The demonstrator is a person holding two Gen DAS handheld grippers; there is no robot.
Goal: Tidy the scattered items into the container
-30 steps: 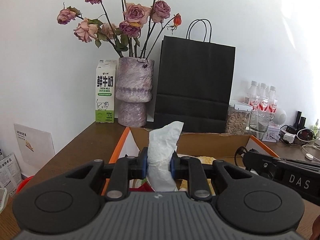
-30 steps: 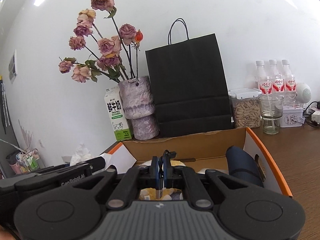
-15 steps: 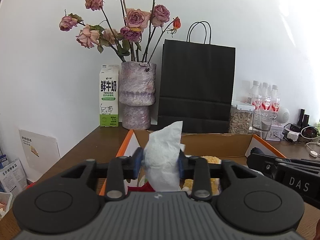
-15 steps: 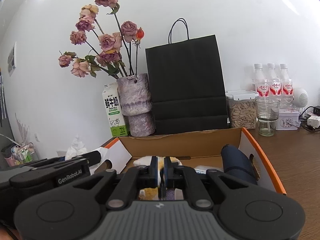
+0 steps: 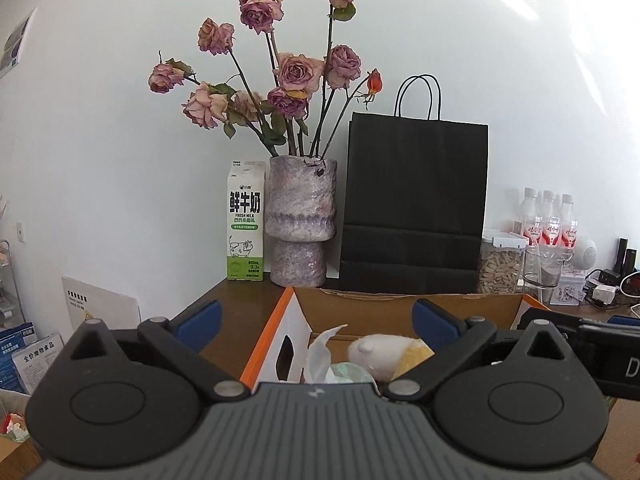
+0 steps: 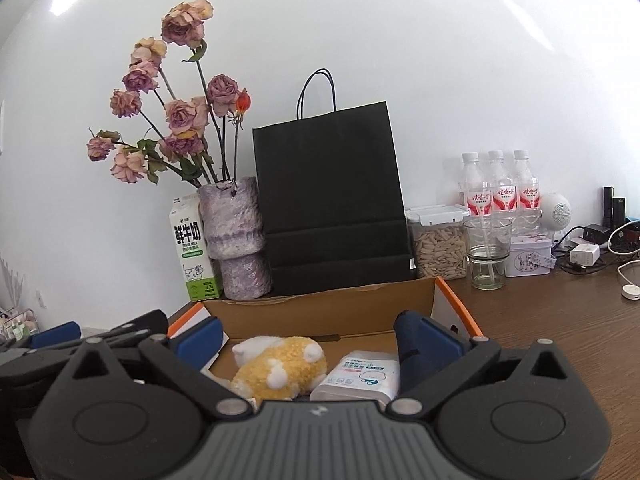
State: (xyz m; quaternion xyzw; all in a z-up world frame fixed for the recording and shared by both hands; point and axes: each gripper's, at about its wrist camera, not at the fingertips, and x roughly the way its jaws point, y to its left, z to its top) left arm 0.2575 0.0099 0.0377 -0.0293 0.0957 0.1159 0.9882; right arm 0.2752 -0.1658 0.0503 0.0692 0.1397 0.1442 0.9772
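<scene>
The cardboard box with orange edges (image 5: 384, 307) (image 6: 320, 312) sits on the brown table in front of both grippers. My left gripper (image 5: 316, 320) is open and empty above the box. A white tissue (image 5: 320, 354) lies in the box below it, next to a yellow and white plush toy (image 5: 384, 354). My right gripper (image 6: 308, 332) is open and empty over the box. Below it lie the plush toy (image 6: 280, 368), a wet wipes pack (image 6: 360, 374) and a dark blue roll (image 6: 412, 344) at the box's right wall.
Behind the box stand a milk carton (image 5: 245, 220), a vase of dried roses (image 5: 300, 220), a black paper bag (image 5: 414, 200), a seed jar (image 6: 438, 242), a glass (image 6: 487, 254) and three bottles (image 6: 500, 192). Chargers and cables (image 6: 592, 248) lie at the right.
My left gripper opened and dropped the tissue into the box. My right gripper opened too, having let go of a thin dark item. Both rose and pulled back.
</scene>
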